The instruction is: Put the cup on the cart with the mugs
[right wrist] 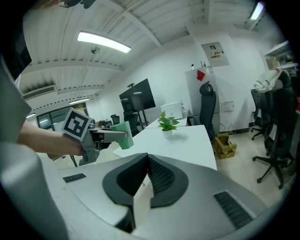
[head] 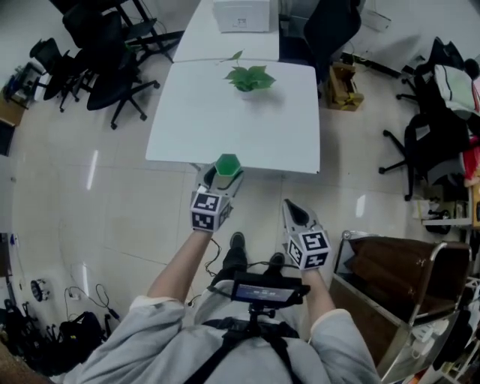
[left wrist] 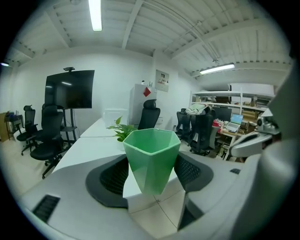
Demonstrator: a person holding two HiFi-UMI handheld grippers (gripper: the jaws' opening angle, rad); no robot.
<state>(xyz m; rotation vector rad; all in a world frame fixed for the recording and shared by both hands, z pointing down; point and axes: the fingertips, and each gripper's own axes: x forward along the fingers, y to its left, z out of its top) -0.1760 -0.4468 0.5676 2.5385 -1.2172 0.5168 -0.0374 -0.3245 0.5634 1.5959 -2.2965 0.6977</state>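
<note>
The pale green, faceted plastic cup [left wrist: 152, 159] tapers from a wide angular rim to a narrower base and stands upright, mouth up and with nothing inside, clenched between the two dark ribbed pads of the left gripper [head: 227, 172], which press on its opposite sides. In the head view the cup [head: 227, 163] hangs in the air over the near edge of the white rectangular table [head: 232, 127], clear of the tabletop. The right gripper [head: 291, 208] is held lower and nearer the person, its jaws closed together at the tips with nothing between them. On the far part of the table stands a small leafy green plant in a white pot [head: 249, 77]; beyond it a second white table [head: 202, 37] carries a white box [head: 241, 15]. The floor is pale glossy tile [head: 120, 217]. Black wheeled office chairs [head: 112, 67] cluster to the left, more stand to the right, and a brown cardboard box [head: 343, 86] sits on the floor near the table's right corner. A brown-panelled cart with a metal frame [head: 397, 285] stands at the lower right, just beside the person. A large black screen on a stand [left wrist: 69, 89] stands against the white wall.
</note>
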